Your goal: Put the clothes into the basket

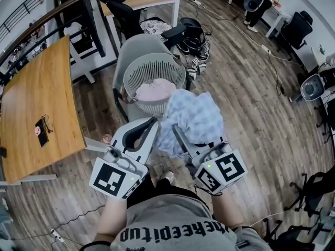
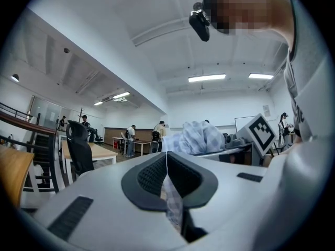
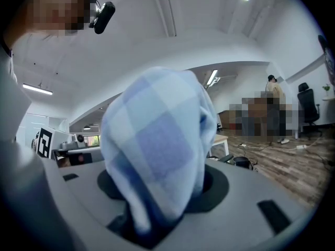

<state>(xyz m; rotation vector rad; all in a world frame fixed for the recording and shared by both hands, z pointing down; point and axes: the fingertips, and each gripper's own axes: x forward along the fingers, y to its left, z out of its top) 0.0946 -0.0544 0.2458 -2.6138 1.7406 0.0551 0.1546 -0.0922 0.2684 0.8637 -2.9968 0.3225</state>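
Pink cloth lies in the basket — heaped

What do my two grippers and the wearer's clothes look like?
The left gripper and right gripper have pale grey plastic shells with black ribbed pads. Each carries a white cube printed with black square markers. The person wears a grey shirt with black lettering.

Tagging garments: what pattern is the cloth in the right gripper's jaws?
The cloth is a pale blue-and-white check, clearest in the right gripper view.
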